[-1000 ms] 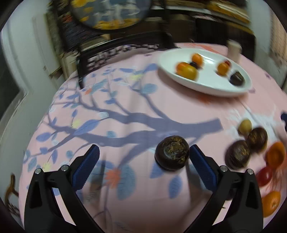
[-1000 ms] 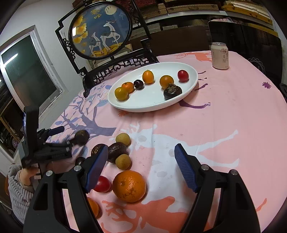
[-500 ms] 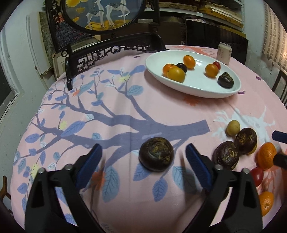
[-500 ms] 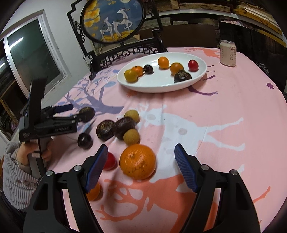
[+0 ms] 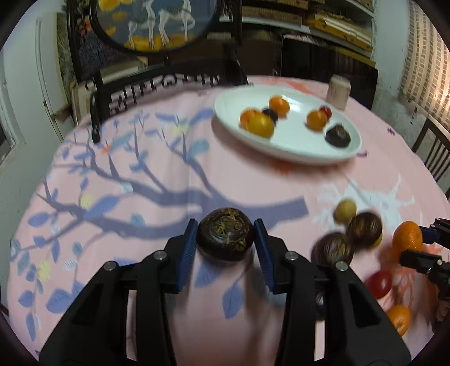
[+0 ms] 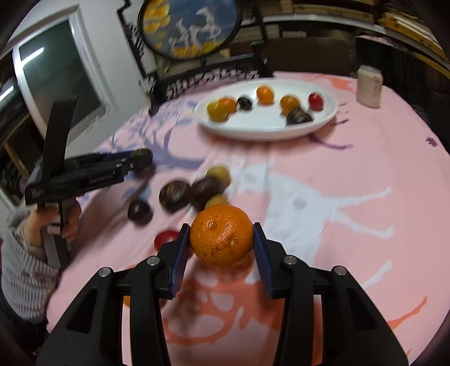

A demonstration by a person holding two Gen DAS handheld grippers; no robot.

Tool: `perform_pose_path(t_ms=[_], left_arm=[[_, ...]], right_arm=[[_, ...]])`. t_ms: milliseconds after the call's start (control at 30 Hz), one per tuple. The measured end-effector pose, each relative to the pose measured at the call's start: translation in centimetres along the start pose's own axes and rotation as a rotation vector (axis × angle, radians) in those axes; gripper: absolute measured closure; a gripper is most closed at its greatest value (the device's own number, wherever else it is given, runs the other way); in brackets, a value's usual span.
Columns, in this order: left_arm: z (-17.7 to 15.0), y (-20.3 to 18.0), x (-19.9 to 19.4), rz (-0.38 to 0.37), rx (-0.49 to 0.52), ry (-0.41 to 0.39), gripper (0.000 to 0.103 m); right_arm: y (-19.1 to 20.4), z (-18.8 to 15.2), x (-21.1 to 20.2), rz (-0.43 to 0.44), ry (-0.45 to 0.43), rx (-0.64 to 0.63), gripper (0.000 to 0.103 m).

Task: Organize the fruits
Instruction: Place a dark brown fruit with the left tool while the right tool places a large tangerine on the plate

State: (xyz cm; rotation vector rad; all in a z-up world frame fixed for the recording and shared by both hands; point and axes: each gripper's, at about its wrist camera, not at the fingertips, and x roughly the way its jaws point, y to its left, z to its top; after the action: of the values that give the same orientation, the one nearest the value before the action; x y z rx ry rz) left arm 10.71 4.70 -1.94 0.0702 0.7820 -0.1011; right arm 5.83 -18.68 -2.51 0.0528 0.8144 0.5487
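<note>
My left gripper (image 5: 225, 235) is shut on a dark brown wrinkled fruit (image 5: 225, 233) just above the pink cloth. My right gripper (image 6: 221, 236) is shut on a large orange (image 6: 221, 235). The white oval plate (image 5: 298, 152) at the far side holds several small orange, red and dark fruits; it also shows in the right wrist view (image 6: 264, 131). Loose fruits lie between the grippers: two dark brown ones (image 6: 174, 195), two small yellow ones (image 6: 218, 173), a red one (image 6: 164, 238) and a small dark one (image 6: 139, 211).
A drink can (image 6: 369, 86) stands right of the plate. A dark carved stand with a round painted screen (image 6: 191, 25) rises behind the table. The left gripper's body (image 6: 84, 174) and the hand holding it show at the left of the right wrist view.
Both grippers have moved forward and closed: the left on the dark brown fruit, the right on the large orange. Both were open half a second ago.
</note>
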Motion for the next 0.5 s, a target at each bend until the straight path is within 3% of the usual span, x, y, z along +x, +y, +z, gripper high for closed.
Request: perform_pose_path(t_ms=[233,433,467,500], left_arm=[[5.1,-3.1,0.6,-0.031,0.063,-0.063,0.062],[8.9,-6.0,4.6,-0.090,0.055,-0.040,0.061],[9.2,-6.4,5.3,-0.102,0.051,-0.034,0.059],[9.4,-6.6,5.8,-0.104,0.049,-0.036,0.048]], right_arm=[[-2.6,5.1,-0.2,-0.002,-0.063,0.080,0.059],[-4.0,10.1,3.9,-0.015,-0.075,0.139,0.058],[-4.3,10.7,4.6,-0.010,-0.080,0.154,0.058],[-4.7,11.1,5.2,-0.002,-0.078,0.174,0.056]])
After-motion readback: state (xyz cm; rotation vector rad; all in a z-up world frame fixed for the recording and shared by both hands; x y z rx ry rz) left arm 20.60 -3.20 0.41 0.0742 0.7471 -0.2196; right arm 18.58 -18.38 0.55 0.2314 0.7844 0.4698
